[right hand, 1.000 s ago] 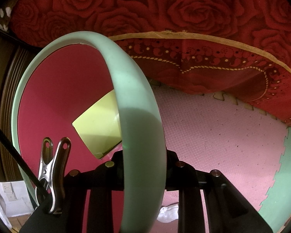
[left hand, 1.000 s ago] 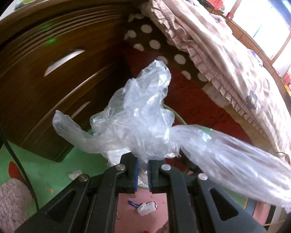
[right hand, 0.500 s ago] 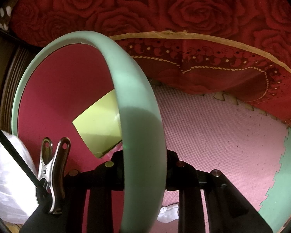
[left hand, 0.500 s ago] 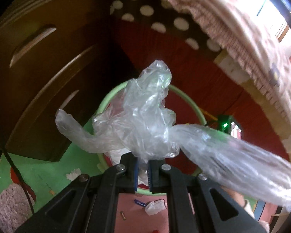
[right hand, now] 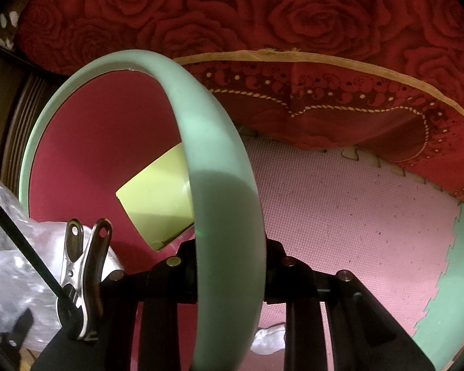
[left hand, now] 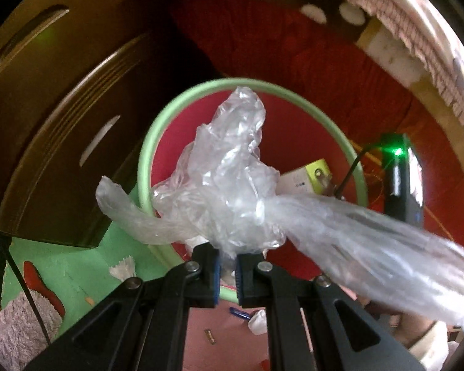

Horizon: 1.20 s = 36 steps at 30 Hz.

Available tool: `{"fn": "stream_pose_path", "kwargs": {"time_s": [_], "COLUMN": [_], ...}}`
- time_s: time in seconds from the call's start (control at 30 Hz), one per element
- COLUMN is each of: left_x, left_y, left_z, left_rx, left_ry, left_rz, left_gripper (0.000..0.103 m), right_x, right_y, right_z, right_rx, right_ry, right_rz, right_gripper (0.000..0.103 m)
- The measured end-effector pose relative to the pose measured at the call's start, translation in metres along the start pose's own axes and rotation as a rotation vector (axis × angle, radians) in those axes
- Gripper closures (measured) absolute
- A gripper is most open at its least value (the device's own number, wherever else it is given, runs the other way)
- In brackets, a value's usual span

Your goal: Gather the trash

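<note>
My left gripper is shut on a crumpled clear plastic bag and holds it over the mouth of a red bin with a pale green rim. A yellow-green box lies inside the bin. My right gripper is shut on the bin's green rim. In the right wrist view the box lies inside the bin, and the plastic bag enters at the left edge.
A dark wooden cabinet stands left of the bin. A red rose bedspread hangs behind it. Small scraps and a white crumpled piece lie on the green and pink foam floor mat. A metal clip sits on my right gripper.
My left gripper has carried the plastic bag forward and down over the bin's mouth. The bag has come into the right wrist view. The right gripper has held still on the rim.
</note>
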<state>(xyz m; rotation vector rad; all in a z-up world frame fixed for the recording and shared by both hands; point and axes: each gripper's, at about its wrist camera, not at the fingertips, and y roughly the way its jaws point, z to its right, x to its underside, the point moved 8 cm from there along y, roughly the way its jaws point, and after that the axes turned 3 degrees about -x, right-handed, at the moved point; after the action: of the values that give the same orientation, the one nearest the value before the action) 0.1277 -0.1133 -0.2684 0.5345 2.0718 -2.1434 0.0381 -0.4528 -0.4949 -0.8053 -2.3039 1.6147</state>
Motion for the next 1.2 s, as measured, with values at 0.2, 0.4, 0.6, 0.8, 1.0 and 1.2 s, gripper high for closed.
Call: {"fn": "stream_pose_path", "kwargs": {"time_s": [0.2, 0.4, 0.6, 0.8, 1.0, 1.2], "left_x": [0.010, 0.018, 0.026, 0.029, 0.034, 0.032], "left_y": [0.012, 0.022, 0.031, 0.034, 0.034, 0.027], "left_z": [-0.002, 0.000, 0.002, 0.001, 0.001, 0.009], "left_rx": [-0.021, -0.035, -0.038, -0.042, -0.050, -0.054], "left_ry": [0.014, 0.033, 0.041, 0.040, 0.038, 0.051], "left_rz": [-0.030, -0.065, -0.086, -0.092, -0.105, -0.099], "left_gripper": [0.096, 0.096, 0.096, 0.096, 0.095, 0.074], "right_x": [-0.001, -0.001, -0.001, -0.002, -0.001, -0.001], "right_y": [0.000, -0.002, -0.002, -0.005, -0.005, -0.005], "right_z": [0.001, 0.003, 0.002, 0.001, -0.002, -0.003], "right_rx": [0.000, -0.002, -0.002, -0.002, -0.005, -0.005], "right_ry": [0.001, 0.002, 0.001, -0.001, 0.006, 0.004], "right_rz": [0.000, 0.000, -0.001, -0.001, -0.001, -0.002], "right_gripper": [0.076, 0.076, 0.076, 0.076, 0.076, 0.076]}}
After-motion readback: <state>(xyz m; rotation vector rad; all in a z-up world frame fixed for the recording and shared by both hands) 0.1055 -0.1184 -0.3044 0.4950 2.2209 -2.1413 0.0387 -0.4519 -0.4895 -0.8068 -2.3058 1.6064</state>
